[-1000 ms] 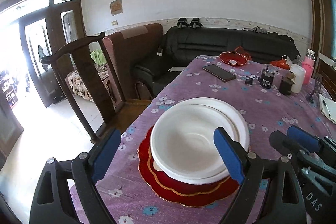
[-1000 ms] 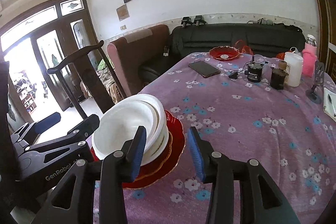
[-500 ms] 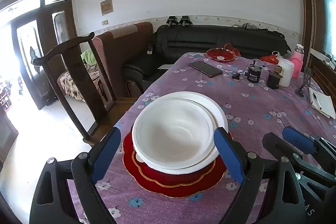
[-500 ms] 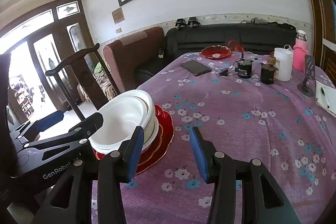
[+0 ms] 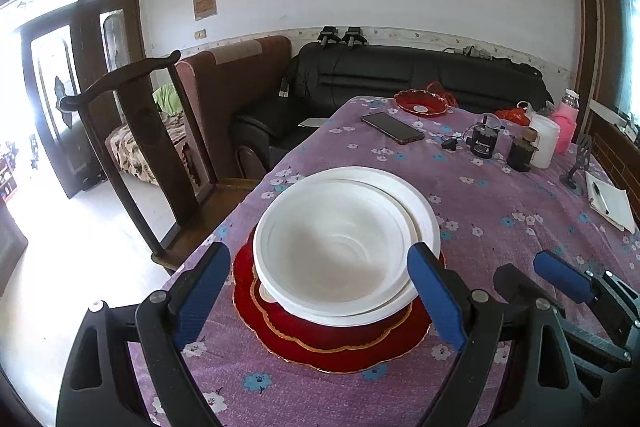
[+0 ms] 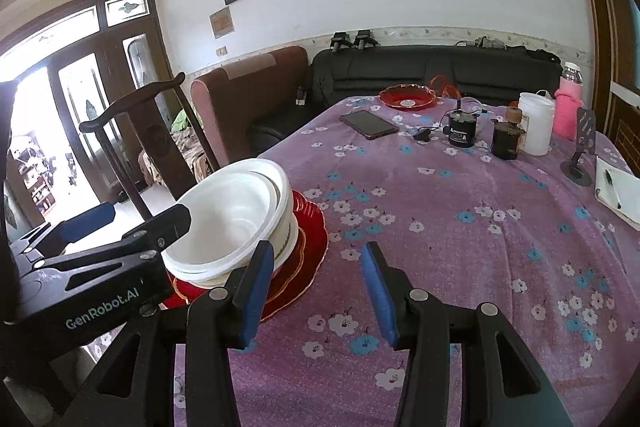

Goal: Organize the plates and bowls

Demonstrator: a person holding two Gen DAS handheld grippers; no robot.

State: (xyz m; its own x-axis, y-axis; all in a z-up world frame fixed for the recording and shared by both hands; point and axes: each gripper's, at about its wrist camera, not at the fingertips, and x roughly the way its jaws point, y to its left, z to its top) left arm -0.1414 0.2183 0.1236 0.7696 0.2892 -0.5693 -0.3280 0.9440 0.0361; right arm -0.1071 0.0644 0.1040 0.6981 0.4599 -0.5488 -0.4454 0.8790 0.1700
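Note:
A stack of white bowls (image 5: 344,247) sits on red plates with gold rims (image 5: 332,339) near the table's front left edge; the stack also shows in the right wrist view (image 6: 236,223). My left gripper (image 5: 320,291) is open, its blue pads either side of the stack's near rim, holding nothing. My right gripper (image 6: 316,287) is open and empty, just right of the red plates (image 6: 304,259). A small red dish (image 5: 420,103) lies at the far end of the table.
On the purple flowered tablecloth (image 6: 460,227) lie a phone (image 6: 368,125), dark jars (image 6: 462,129), a white jug (image 6: 536,129), a pink bottle (image 6: 570,107), a stand and a notepad (image 6: 618,193). A wooden chair (image 5: 136,131) stands left of the table; sofas stand behind.
Both grippers pulled back and rose slightly from the stack, then the left gripper came a little closer again. The bowls and plates stayed put.

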